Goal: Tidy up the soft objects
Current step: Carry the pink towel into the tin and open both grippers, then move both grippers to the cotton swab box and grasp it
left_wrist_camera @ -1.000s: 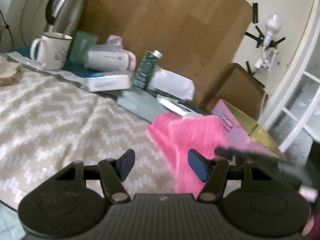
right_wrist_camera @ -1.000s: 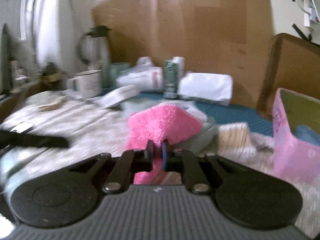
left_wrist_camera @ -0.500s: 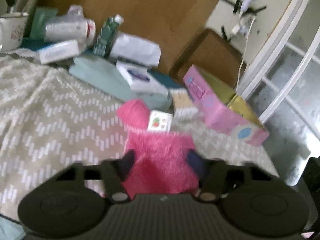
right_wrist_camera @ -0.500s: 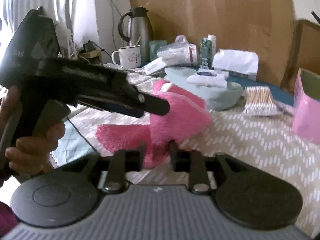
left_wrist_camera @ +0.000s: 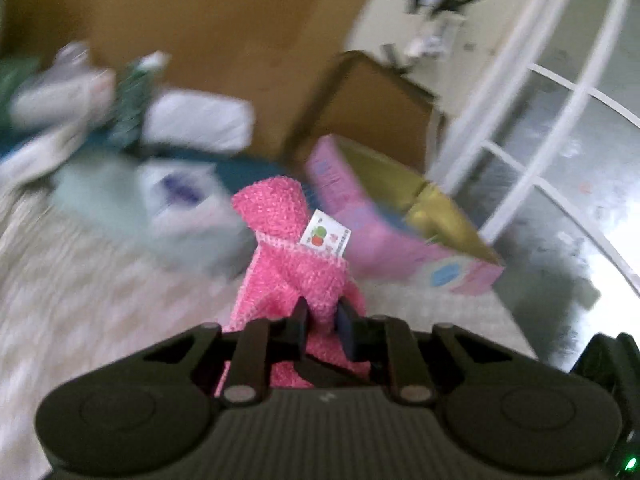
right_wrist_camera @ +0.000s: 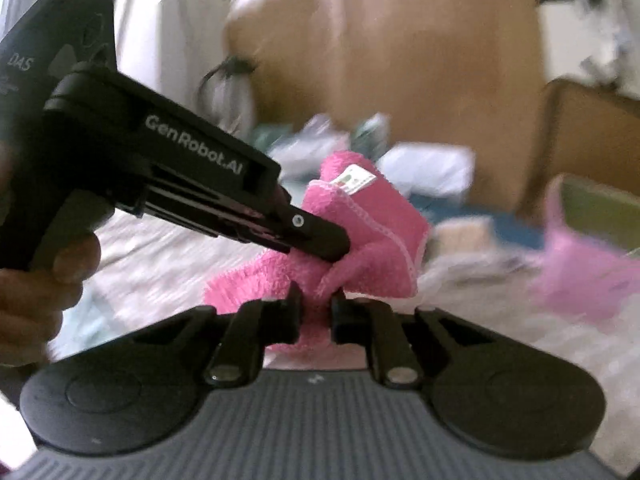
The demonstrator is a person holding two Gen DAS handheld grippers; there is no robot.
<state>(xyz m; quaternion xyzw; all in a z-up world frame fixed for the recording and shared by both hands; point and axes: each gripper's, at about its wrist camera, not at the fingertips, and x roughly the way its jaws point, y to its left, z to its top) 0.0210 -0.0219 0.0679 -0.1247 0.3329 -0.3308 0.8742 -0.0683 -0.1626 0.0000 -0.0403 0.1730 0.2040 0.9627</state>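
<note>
We hold the pink fluffy cloth (left_wrist_camera: 292, 280) in both grippers at once, low in the middle of each frame, lifted above the chevron-patterned table cover (left_wrist_camera: 80, 300). In our judgement the chief risk is a tug between the two hands: if they part too quickly or at different heights, the soft pile could slip out of one pinch and the cloth would flop down onto the clutter at the back. The white label (left_wrist_camera: 326, 236) stitched at the hem could also snag. The open pink box (left_wrist_camera: 400, 240) sits right of centre in the left wrist view; should it be the target, a loose fold might catch its rim.

Our left gripper (left_wrist_camera: 322, 320) is clamped tight on a bunched fold of the cloth. Our right gripper (right_wrist_camera: 314, 312) is likewise pinched shut on a lower edge, while the left one's nose reaches in from the upper left and bites the same cloth above.
</note>
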